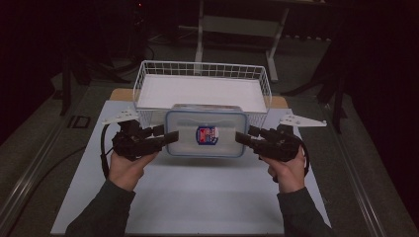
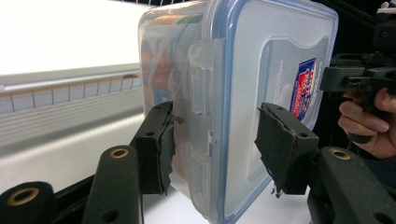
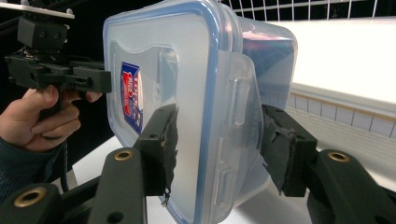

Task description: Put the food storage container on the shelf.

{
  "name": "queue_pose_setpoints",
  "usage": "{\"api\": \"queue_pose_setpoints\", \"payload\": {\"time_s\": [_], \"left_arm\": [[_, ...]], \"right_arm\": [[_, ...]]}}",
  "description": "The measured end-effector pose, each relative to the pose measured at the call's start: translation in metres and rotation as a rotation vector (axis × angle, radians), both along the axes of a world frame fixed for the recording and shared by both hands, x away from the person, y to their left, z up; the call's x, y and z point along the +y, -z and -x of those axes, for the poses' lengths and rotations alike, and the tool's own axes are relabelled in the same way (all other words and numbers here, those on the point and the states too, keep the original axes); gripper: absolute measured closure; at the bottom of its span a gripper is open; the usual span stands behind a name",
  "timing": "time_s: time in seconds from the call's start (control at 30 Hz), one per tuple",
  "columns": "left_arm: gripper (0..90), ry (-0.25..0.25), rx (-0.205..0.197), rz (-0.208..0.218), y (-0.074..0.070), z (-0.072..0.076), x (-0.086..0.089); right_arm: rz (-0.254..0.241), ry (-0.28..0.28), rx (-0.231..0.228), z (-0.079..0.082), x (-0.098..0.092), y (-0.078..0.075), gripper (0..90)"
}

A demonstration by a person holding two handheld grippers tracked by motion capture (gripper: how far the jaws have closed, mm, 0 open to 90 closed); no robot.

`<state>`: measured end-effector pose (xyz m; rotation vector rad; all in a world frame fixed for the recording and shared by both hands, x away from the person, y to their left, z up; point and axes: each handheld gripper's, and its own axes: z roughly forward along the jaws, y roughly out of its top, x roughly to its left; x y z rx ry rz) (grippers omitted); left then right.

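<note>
A clear plastic container (image 1: 206, 133) with a blue-rimmed lid and a red and blue label hangs level above the white table top (image 1: 197, 202), casting a shadow on it. My left gripper (image 1: 167, 134) is shut on its left end and my right gripper (image 1: 245, 136) on its right end. In the left gripper view the container (image 2: 243, 93) sits between the two black pads (image 2: 161, 149), one on the base, one on the lid, over a side latch. The right gripper view has the container (image 3: 187, 93) clamped the same way by the pads (image 3: 161, 149), with the left gripper (image 3: 60, 74) beyond it.
A white wire basket (image 1: 143, 74) with a white floor stands just behind the container at the far edge of the table top. A pale frame (image 1: 237, 24) stands on the dark floor behind. Black cables trail from both grippers by the person's hands.
</note>
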<state>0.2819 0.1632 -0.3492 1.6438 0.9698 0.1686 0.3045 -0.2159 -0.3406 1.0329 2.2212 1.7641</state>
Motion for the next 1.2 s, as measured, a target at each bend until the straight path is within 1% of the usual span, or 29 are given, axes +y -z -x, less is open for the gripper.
{"api": "queue_pose_setpoints", "payload": {"time_s": [0.23,0.37,0.4,0.53,0.77,0.97,1.0,1.03,1.2], "left_arm": [[47.5,0.000,-0.025,0.002,-0.010,-0.005,0.002],[47.4,-0.006,-0.037,-0.001,-0.016,-0.009,0.003],[47.4,-0.013,-0.049,-0.004,-0.021,-0.011,0.004],[47.3,-0.022,-0.069,-0.009,-0.031,-0.015,0.006],[47.4,-0.032,-0.088,-0.005,-0.038,-0.021,0.005],[47.3,-0.035,-0.100,0.000,-0.042,-0.029,0.005],[47.3,-0.035,-0.100,0.000,-0.042,-0.029,0.005],[47.3,-0.037,-0.103,0.001,-0.044,-0.033,0.004],[47.4,-0.037,-0.096,-0.002,-0.046,-0.041,0.004]], "right_arm": [[0.000,0.000,-0.027,-0.004,0.001,-0.012,48.5],[-0.005,0.004,-0.034,-0.007,0.003,-0.016,48.5],[-0.008,0.004,-0.034,-0.009,0.003,-0.017,48.5],[-0.025,0.001,-0.046,-0.016,0.006,-0.023,48.5],[-0.034,-0.003,-0.068,-0.025,0.007,-0.031,48.5],[-0.028,-0.001,-0.084,-0.033,0.007,-0.038,48.4],[-0.028,-0.001,-0.084,-0.033,0.007,-0.038,48.4],[-0.028,0.000,-0.087,-0.037,0.006,-0.040,48.4],[-0.037,0.001,-0.080,-0.045,0.005,-0.041,48.4]]}}
